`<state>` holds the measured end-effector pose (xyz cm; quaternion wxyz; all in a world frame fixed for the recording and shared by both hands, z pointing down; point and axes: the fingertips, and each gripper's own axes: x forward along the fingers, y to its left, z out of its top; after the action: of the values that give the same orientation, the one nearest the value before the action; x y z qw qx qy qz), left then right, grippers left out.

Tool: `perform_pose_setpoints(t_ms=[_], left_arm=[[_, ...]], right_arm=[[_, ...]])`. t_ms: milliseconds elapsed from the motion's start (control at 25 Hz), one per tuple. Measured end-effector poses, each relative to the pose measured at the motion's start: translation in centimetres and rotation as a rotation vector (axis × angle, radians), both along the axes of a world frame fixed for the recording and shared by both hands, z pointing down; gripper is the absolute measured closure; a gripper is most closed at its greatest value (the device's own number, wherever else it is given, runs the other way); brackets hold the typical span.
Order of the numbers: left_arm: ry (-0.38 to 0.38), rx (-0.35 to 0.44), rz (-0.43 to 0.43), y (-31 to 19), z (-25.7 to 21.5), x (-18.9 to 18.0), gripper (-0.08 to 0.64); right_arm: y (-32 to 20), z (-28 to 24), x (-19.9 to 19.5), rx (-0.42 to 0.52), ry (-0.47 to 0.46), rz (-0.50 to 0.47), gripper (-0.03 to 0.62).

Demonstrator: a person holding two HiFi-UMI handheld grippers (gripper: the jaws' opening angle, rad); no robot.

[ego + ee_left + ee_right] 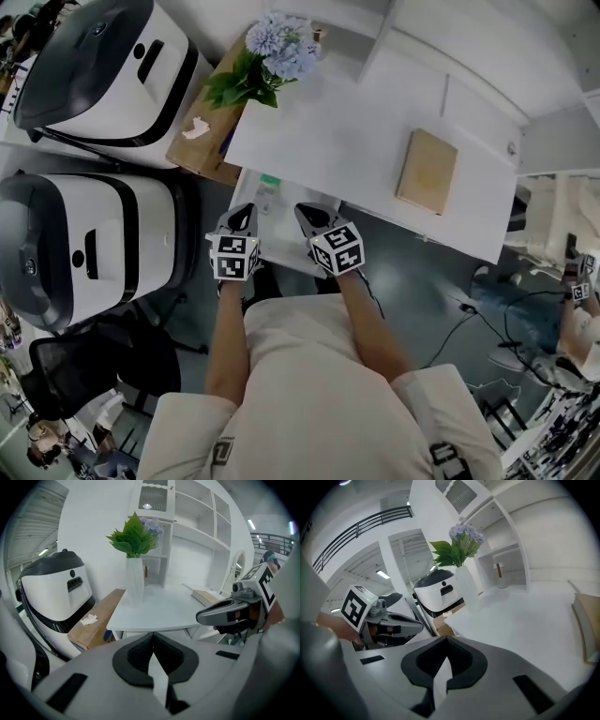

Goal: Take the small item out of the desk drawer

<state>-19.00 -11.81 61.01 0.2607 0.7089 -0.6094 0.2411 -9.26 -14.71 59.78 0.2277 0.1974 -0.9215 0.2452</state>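
In the head view the white desk (pixel 356 141) has a white drawer (pixel 281 251) standing out from under its front edge. A small green-and-white item (pixel 269 186) lies at the drawer's far end, partly under the desk edge. My left gripper (pixel 247 212) hangs just over the drawer's left side, a little short of that item. Its jaws are shut with nothing between them (pixel 153 637). Beside it, over the drawer's right side, my right gripper (pixel 307 214) is also shut and empty (pixel 446 641). The drawer does not show in either gripper view.
A vase of blue flowers (pixel 272 52) and a tan book (pixel 427 172) sit on the desk. Left of it stand a cardboard box (pixel 202 141) and two large white-and-black machines (pixel 103 66) (pixel 75 244). A black chair (pixel 75 375) is behind me; cables (pixel 469 319) trail at the right.
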Motion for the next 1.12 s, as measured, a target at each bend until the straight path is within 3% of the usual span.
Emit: perform_pose_setpoints(t_ms=[560,1000,1120], left_arm=[[0.03,-0.091,0.11,-1.2,5.0,0.3,0.512],[0.037,-0.149,0.091,-3.6,8.0,0.4,0.323],[0.033,-0.156,0.1,-4.1,8.1,0.6,0.314]], right_arm=[[2.7,1.5,2.4,-0.06,0.008,0.196,0.568],[1.9,2.7,5.3,-0.08,0.023,0.282,0.568],[1.9,2.9,5.7,-0.083,0.025,0.286,0.568]])
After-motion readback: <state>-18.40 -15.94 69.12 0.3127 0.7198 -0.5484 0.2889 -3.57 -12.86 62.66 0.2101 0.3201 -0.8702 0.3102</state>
